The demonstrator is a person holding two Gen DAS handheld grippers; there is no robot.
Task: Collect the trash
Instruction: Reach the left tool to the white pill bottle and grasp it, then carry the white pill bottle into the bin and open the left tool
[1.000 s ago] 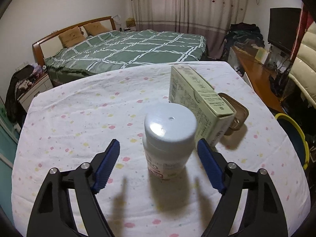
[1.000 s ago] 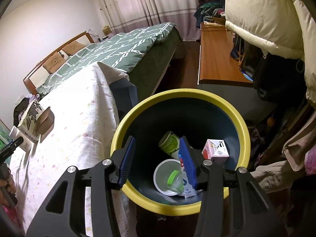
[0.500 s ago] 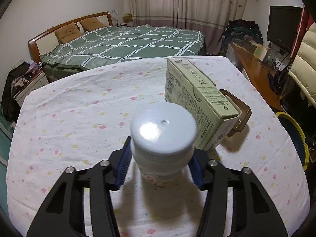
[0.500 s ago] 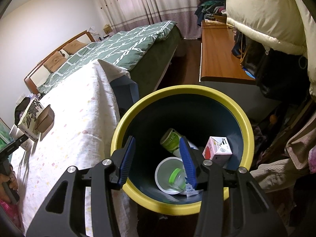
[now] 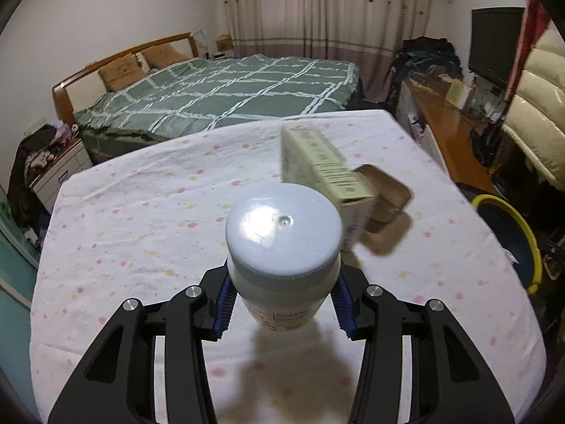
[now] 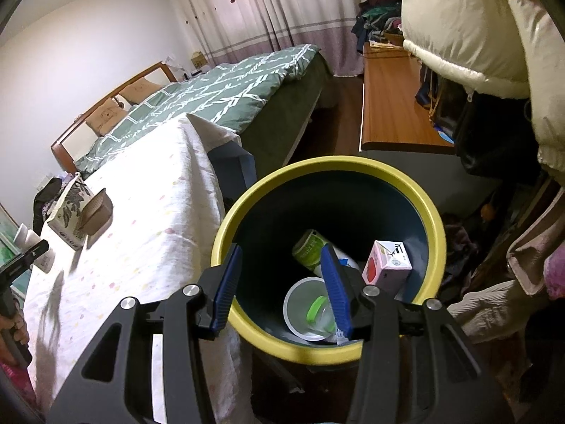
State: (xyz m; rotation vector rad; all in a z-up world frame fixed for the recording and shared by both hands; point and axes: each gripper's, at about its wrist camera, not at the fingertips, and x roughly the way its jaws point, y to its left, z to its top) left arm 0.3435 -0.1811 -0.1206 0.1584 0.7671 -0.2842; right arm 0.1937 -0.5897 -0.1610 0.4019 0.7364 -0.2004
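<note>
My left gripper [image 5: 284, 309] is shut on a white pill bottle [image 5: 284, 247] with a pale ribbed cap and holds it above the dotted tablecloth [image 5: 141, 233]. Behind it stands a green-white carton [image 5: 317, 166] with a brown paper tray [image 5: 385, 194] leaning against it. My right gripper [image 6: 282, 289] is open and empty, over the near rim of the yellow-rimmed bin [image 6: 434, 226]. The bin holds a pink-white carton [image 6: 388, 265], a green can [image 6: 310, 247] and a clear cup [image 6: 307, 307]. The bottle shows small at the far left of the right wrist view [image 6: 31, 243].
The bin also shows at the table's right edge [image 5: 529, 247]. A green bed [image 5: 226, 95] lies beyond the table. A wooden desk [image 6: 392, 113] and a hanging cream jacket [image 6: 459, 24] stand right of the bin. A nightstand [image 5: 56, 173] is at the far left.
My left gripper closed on the pill bottle and lifted it off the cloth. The right gripper stayed open over the bin and barely moved.
</note>
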